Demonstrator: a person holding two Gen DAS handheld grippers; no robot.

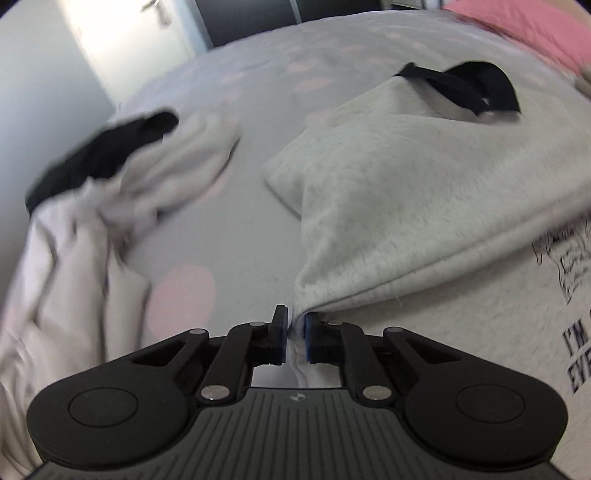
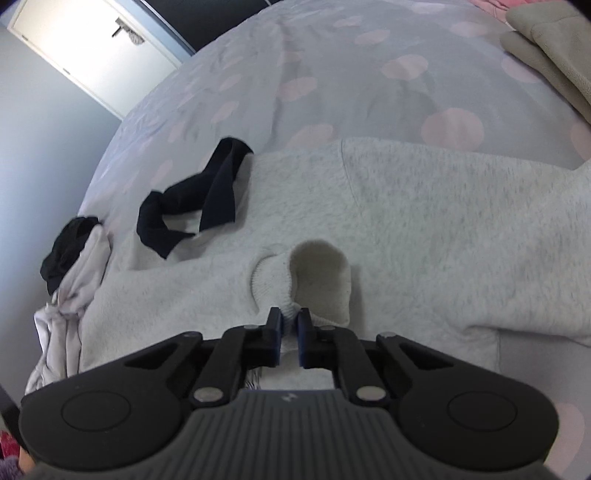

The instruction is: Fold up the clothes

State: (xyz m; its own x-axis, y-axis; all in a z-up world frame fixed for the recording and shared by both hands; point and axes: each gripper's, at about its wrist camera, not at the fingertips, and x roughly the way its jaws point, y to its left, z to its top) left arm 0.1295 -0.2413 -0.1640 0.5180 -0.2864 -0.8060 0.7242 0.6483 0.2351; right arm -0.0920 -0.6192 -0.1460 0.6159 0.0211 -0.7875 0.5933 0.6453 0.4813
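A light grey sweatshirt (image 1: pixel 424 192) with dark printed lettering lies partly folded on the bed. My left gripper (image 1: pixel 295 332) is shut on a pinched edge of its fabric near the fold's corner. In the right wrist view the same sweatshirt (image 2: pixel 443 229) spreads across the bed, and my right gripper (image 2: pixel 290 325) is shut on the ribbed cuff (image 2: pixel 317 284) of its sleeve, whose opening gapes just beyond the fingertips. A black garment (image 2: pixel 199 199) lies on the sweatshirt's far left part and appears as a black garment (image 1: pixel 469 85) on its far edge in the left wrist view.
A grey bedspread (image 2: pixel 332 74) with pale pink dots covers the bed. A crumpled white garment with a black piece (image 1: pixel 110 173) lies to the left. A pink cloth (image 1: pixel 535 29) and a beige folded item (image 2: pixel 554 48) sit at the far right. A white door (image 2: pixel 92 48) stands behind.
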